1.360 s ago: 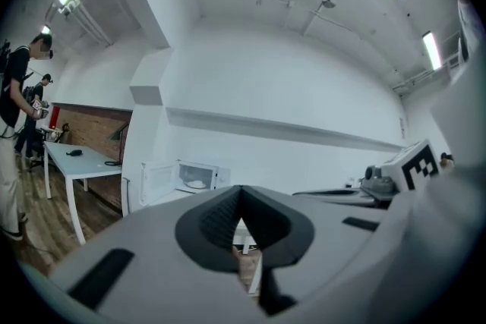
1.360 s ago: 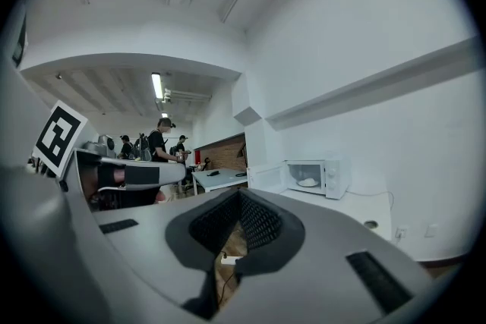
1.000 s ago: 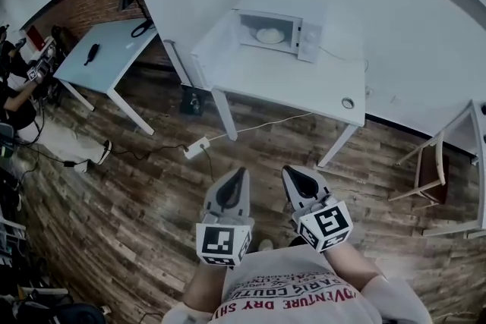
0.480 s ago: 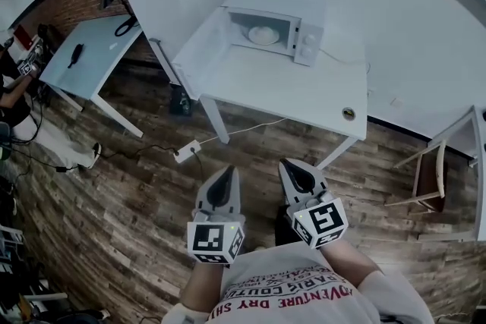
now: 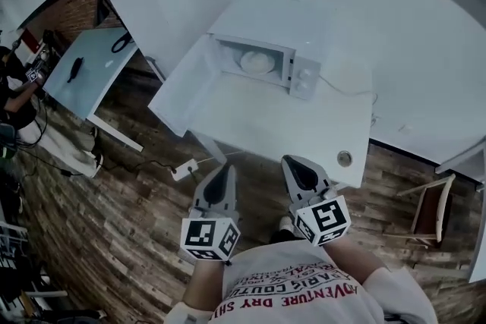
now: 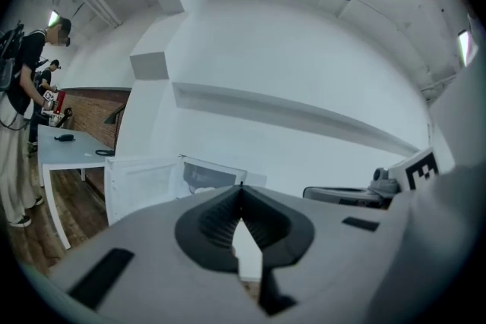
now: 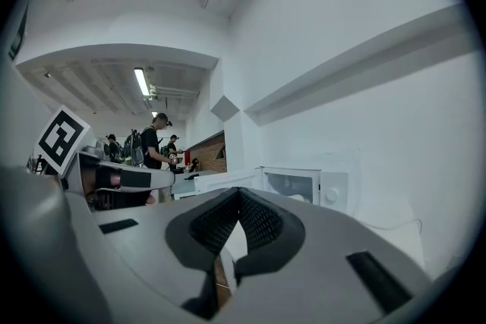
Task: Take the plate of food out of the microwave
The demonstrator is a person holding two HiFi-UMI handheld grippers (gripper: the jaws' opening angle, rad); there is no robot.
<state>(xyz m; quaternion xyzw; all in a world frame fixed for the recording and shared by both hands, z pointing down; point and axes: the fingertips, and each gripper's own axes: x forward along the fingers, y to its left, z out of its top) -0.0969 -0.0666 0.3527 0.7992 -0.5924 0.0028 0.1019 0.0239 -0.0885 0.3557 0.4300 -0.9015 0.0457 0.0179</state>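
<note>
Plate of food [image 5: 257,61] sits inside microwave [image 5: 304,78] on far table [image 5: 250,117], door [image 5: 182,83] open to the left. Left gripper [image 5: 225,171] and right gripper [image 5: 293,163] clenched, empty, well short. Plate likely stiff, breakable, slick: pinch near rim, keep level.

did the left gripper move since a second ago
Yes: the left gripper has come forward, its tip now near the white table holding the microwave.
</note>
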